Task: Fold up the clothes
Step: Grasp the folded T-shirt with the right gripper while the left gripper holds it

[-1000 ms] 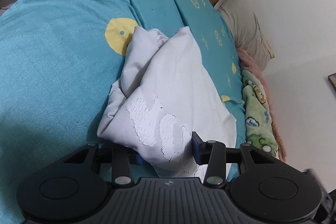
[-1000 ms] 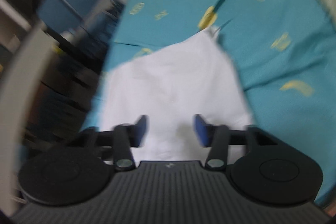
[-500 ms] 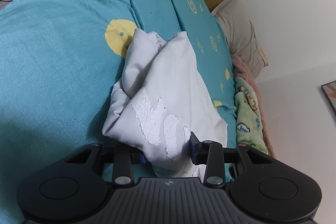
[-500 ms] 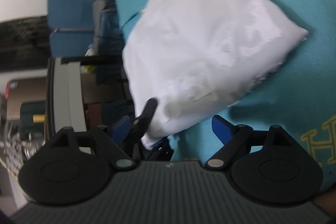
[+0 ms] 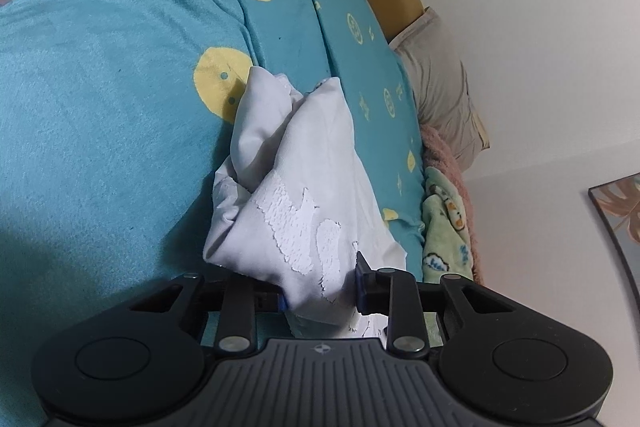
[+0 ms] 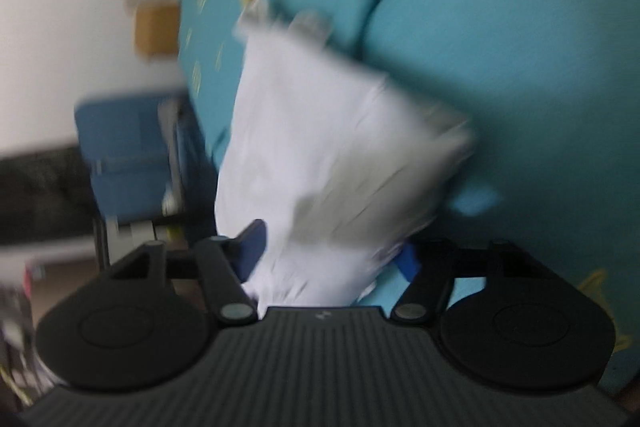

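the left claw [image 5: 320, 287] is pinching one end of the white garment [image 5: 304, 163] bunched on the bed [image 5: 100, 107]; the right claw [image 6: 332, 251] is straddling cloth, its grip too blurred to tell, probably gathering the opposite edge.

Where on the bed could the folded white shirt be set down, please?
The plain teal blanket left of the white shirt lies bare. Toward the wall it is crowded: a beige pillow, a pink blanket and a green printed blanket.

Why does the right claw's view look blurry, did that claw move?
Yes. The right claw swung: the blue chair slid lower in its view and white cloth now sits between its fingers.
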